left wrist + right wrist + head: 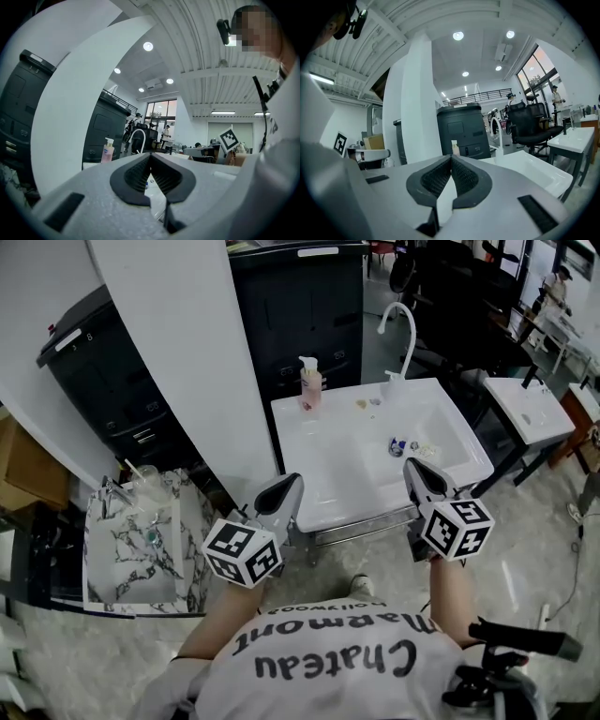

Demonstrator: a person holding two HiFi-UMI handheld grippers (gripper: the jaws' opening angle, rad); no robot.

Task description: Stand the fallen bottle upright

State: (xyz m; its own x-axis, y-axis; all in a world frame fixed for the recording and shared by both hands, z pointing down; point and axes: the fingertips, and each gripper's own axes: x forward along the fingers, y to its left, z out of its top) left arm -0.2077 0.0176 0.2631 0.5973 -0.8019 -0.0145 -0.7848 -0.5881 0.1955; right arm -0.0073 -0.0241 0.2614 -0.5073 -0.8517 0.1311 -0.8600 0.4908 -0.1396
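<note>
A pink pump bottle (310, 390) stands upright on the back left corner of the white sink (323, 442), to the left of the curved white faucet (403, 334). Some small items, one of them blue (398, 446), lie in the basin. My left gripper (289, 486) is shut and empty, held over the sink's front left edge. My right gripper (412, 468) is shut and empty at the front right of the sink. The pink bottle (107, 151) shows far ahead beyond the closed left gripper (150, 157). The bottle (454, 147) also shows past the closed right gripper (451, 158).
A white pillar (187, 362) rises left of the sink, with black cabinets (300, 306) behind it. A marble-patterned basin (131, 549) sits low at the left. A second white sink (530, 409) stands at the right, past a black office chair (529, 124).
</note>
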